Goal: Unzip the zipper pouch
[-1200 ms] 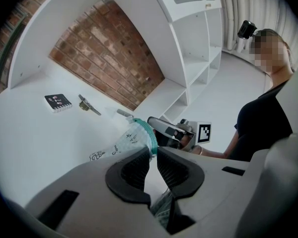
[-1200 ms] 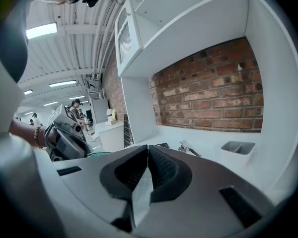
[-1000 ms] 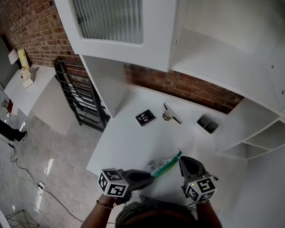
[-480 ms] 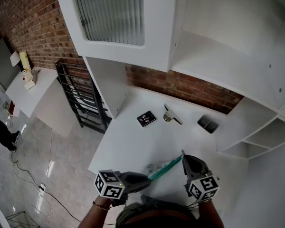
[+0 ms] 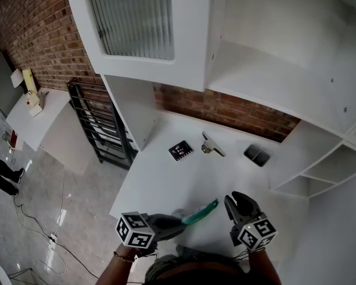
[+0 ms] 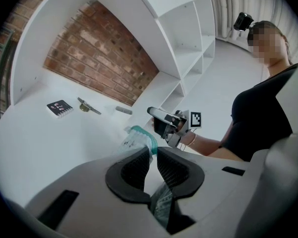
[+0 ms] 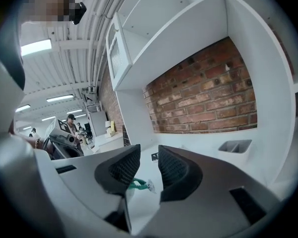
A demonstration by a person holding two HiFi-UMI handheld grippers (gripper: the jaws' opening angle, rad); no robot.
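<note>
Teal-edged clear plastic zipper pouch point(image 5: 200, 212) is slanting over the white table point(image 5: 160, 183), left tool point(image 5: 179, 222) clamping its 8 o'clock end; right tool point(image 5: 231, 199), ribbed jaws just opening, is holding nothing.

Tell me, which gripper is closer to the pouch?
Left. The left gripper is shut on the pouch. The right gripper, its jaws just opened with nothing between them, sits just off the pouch's green end.
</note>
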